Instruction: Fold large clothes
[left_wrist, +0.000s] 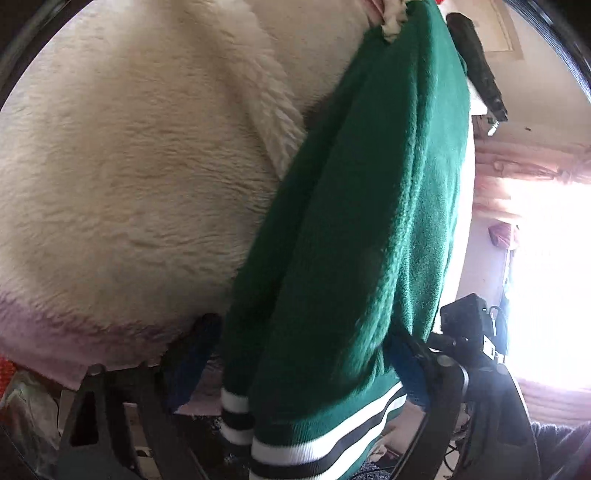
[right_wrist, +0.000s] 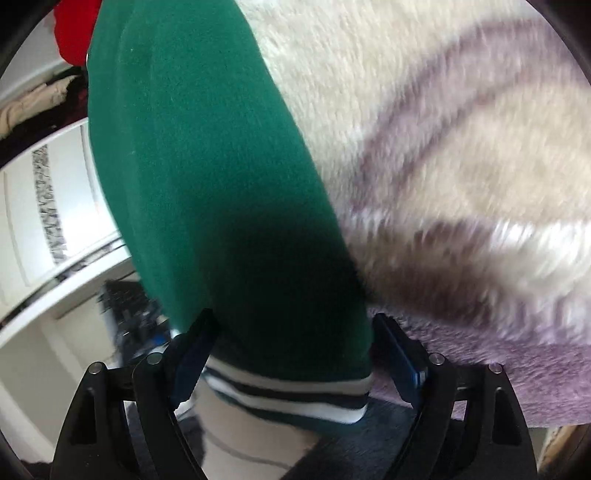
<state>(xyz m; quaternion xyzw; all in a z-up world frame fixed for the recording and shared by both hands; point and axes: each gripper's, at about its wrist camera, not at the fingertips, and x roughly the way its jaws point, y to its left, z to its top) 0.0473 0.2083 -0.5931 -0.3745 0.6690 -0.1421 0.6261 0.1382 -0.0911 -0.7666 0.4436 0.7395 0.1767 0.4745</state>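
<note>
fluffy cream blanket (left_wrist: 129, 184) | green fleece garment (left_wrist: 362, 221), striped ribbed hem | both jaws clamp it

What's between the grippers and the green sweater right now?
Nothing visible. The green sweater already sits between the fingers of both the left gripper and the right gripper, near its striped hem. The cream blanket lies beside it, not between.

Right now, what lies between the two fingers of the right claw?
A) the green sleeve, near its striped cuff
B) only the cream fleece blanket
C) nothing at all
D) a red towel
A: in the right wrist view the green sleeve passes between the fingers of the right claw, with its striped cuff just below them.
</note>
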